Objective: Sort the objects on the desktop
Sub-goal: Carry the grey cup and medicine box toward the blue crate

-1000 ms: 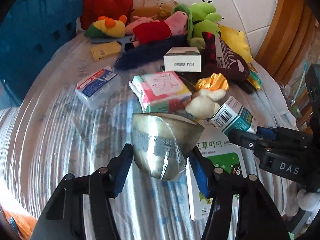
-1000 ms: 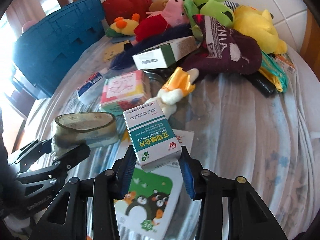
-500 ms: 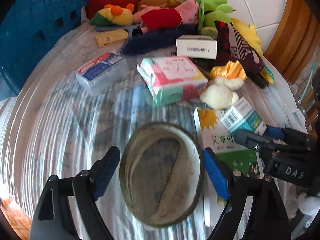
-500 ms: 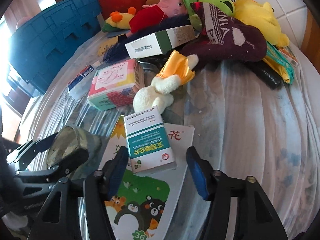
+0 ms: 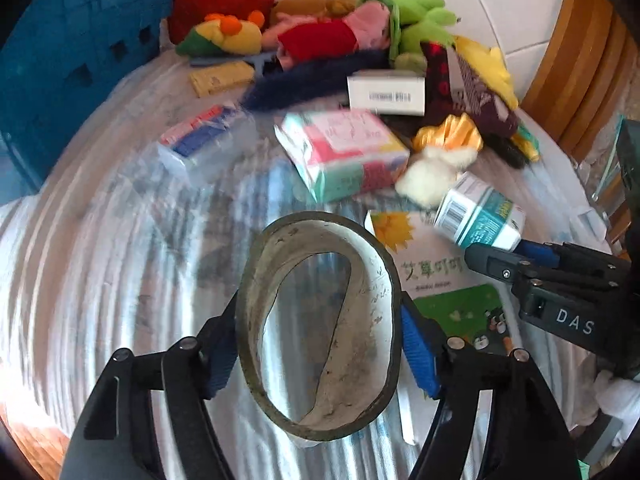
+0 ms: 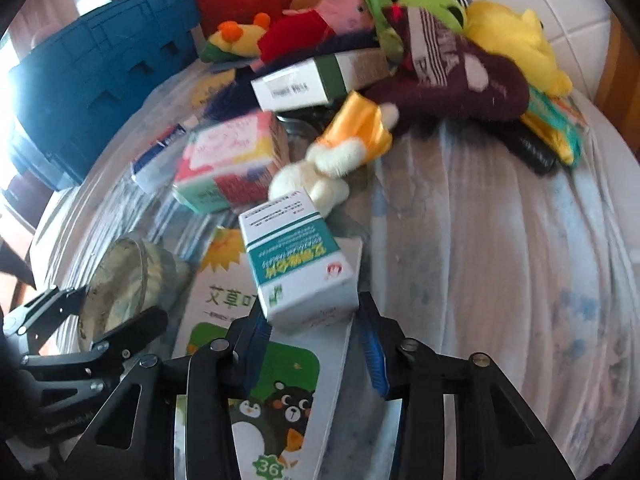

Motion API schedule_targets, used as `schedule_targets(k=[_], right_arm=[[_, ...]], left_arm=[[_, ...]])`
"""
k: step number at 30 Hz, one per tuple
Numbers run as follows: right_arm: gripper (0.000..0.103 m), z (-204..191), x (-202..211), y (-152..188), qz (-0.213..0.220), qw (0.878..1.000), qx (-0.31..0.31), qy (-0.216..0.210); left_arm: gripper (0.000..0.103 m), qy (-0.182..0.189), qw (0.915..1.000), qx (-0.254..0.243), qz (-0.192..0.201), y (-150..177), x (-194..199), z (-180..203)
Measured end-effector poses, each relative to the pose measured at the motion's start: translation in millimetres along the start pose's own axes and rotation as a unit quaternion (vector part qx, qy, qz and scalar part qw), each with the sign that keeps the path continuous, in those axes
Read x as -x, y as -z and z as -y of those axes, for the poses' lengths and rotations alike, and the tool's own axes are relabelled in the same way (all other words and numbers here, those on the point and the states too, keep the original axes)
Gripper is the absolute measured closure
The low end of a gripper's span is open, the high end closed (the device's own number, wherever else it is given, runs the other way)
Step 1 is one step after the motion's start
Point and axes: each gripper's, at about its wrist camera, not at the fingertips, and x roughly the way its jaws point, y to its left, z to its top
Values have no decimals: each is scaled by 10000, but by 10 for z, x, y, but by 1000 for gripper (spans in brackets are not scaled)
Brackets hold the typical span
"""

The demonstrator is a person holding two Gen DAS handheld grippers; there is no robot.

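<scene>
My left gripper [image 5: 318, 344] is shut on a worn roll of tape [image 5: 372, 312], held upright so I look through its ring; it also shows in the right wrist view [image 6: 120, 284]. My right gripper [image 6: 316, 330] is shut on a white and teal medicine box [image 6: 296, 268], tilted above a flat white box with cartoon bears [image 6: 276, 392]. The medicine box [image 5: 478, 216] and right gripper also show at the right of the left wrist view.
A blue crate [image 5: 68, 64] stands far left. A pink tissue pack [image 5: 344, 152], clear plastic box [image 5: 204, 140], white carton [image 5: 386, 94], small white plush [image 5: 436, 172] and a pile of soft toys [image 6: 400, 12] fill the back. Wrinkled cloth [image 6: 500, 240] lies at right.
The left gripper opened, turned the tape roll from side-on to ring-facing, then closed on it again. The right gripper opened, then closed on the medicine box, now tilted.
</scene>
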Motion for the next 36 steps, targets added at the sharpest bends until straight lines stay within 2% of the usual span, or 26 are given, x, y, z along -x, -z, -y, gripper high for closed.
schedule_targets(k=[7,8,9,10,12,13,15,16,17,22,24,26,28,34,36], right_arm=[[65,-158,309,-142,214,9996,120,-161],[85,-187,330,-164,205,9995,158,-192],[97,-204,335,-175,191,9994,161,-233],[101,-217,336,-183,176,9993,153,-278],[101,-246,306,-192,96,9992,162,-351],[99,-248,266,-181,83,9993,136,-351],[70,-244,200,-140,68,9994,80,-339],[32,-245,164,-125,50,9993,31,-363],[10,-248,140,-114,39,9992,-2,-392],[10,-308,29,-170,61,9982,-250,-538],[14,-343,-22,-222,63,9980,-359,-522],[22,-398,-60,-265,55,9979,-456,-465],[30,-454,-100,-303,34,9980,-507,-370],[33,-516,-247,-327,51,9942,-1076,1],[38,-551,-301,-308,50,9916,-1268,256]], left_arm=[[33,-119,9992,74,375,-184,407,-83],[33,-136,9990,95,403,-199,449,-103],[33,-149,9989,119,425,-209,486,-126],[33,-179,9988,148,439,-212,513,-150],[33,-234,9987,192,407,-185,509,-196],[33,-268,9987,216,380,-164,491,-222],[33,-289,9988,287,287,-104,412,-280],[33,-296,9988,324,238,-72,368,-309],[33,-307,9987,362,192,-42,318,-337],[33,-297,9984,472,74,-1,190,-424],[33,-267,9986,454,70,-15,188,-453],[33,-244,9988,407,72,-60,177,-504],[33,-199,9992,329,72,-129,143,-574],[33,167,9996,-219,-72,-326,-82,-720],[33,354,9984,-422,-141,-381,-178,-758]])
